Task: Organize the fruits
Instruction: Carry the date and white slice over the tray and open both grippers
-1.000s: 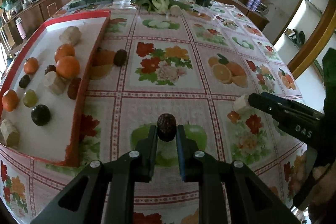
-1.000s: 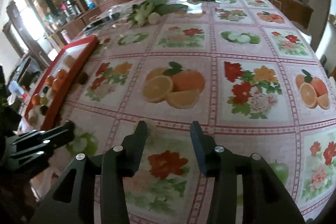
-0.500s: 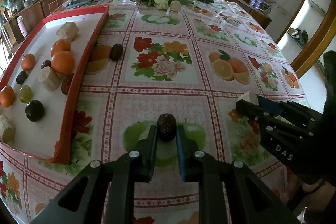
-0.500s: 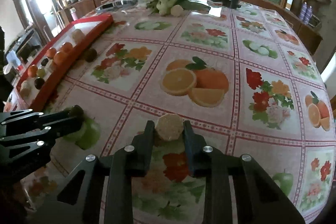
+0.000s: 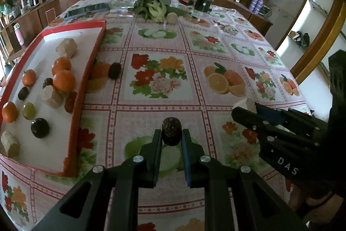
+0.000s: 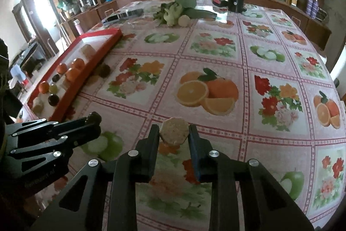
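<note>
The dark wrinkled fruit point(image 5: 171, 131) is sitting clamped between the tips of the left tongs point(image 5: 172, 140), over the bench's near edge, above a printed green apple. The pale hexagonal piece point(image 6: 173, 131) is sitting pinched in the right tongs point(image 6: 173, 135), whose jaws have just been closing on it; it is now gripped on two opposite flats. Both pieces are well apart from the red tray point(image 5: 73, 120) along the bench's left edge.

The step in hand looks like carrying both pieces to that tray. To do it well, each grip should be staying firm, since both pieces are held only at the fingertips. The tray's raised red wall is standing between the tongs and its white floor, so the pieces probably need lifting clear over it before lowering.

Inside, oranges point(image 5: 64, 80), dark fruits and pale chunks point(image 5: 52, 96) are crowding the middle, while the tray's far corner and its near right corner are showing bare floor. The left tongs are nearer, so they likely should be going first, with the right tongs trailing to avoid a clash. Another dark fruit point(image 5: 114, 70) is lying just outside the tray wall, touching or nearly so. The bench's middle is offering open room.
</note>
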`<state>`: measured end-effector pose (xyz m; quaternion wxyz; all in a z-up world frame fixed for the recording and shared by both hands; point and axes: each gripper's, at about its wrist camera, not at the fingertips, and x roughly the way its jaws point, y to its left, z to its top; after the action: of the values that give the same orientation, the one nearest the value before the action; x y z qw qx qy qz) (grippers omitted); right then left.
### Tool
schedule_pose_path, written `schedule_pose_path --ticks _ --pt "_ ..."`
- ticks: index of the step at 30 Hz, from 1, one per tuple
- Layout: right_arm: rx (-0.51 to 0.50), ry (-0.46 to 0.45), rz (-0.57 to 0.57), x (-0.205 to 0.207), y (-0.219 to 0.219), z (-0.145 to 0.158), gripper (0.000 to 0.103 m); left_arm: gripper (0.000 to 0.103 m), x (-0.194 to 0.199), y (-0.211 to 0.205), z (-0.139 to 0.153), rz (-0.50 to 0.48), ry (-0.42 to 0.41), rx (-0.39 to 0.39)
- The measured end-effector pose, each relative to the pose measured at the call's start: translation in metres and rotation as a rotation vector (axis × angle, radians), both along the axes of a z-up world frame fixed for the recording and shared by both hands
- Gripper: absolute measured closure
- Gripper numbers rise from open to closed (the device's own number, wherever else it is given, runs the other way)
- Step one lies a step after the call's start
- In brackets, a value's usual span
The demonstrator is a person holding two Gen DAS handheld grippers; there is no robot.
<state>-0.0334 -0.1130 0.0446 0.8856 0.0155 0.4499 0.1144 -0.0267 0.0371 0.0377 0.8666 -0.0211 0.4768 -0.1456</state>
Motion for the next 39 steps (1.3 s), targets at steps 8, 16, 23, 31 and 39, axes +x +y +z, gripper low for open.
schedule_pose_path --ticks 8,16,23,31,39 --pt "0.024 -0.011 0.029 0.009 0.03 0.009 0.077 0.083 -0.002 0.028 0.011 0.048 -0.026 -0.013" --pt "0.034 -0.031 0.138 0.02 0.086 0.021 0.077 0.083 0.003 0.083 0.021 0.17 -0.046 -0.03" --pt "0.044 -0.044 0.249 0.023 0.135 0.026 0.077 0.083 0.008 0.138 0.024 0.301 -0.062 -0.007" --pt "0.045 -0.022 0.348 0.018 0.179 0.019 0.077 0.083 0.012 0.182 0.016 0.398 -0.048 0.02" --pt "0.011 0.004 0.412 0.018 0.205 0.006 0.077 0.083 0.02 0.188 0.003 0.405 -0.017 0.034"
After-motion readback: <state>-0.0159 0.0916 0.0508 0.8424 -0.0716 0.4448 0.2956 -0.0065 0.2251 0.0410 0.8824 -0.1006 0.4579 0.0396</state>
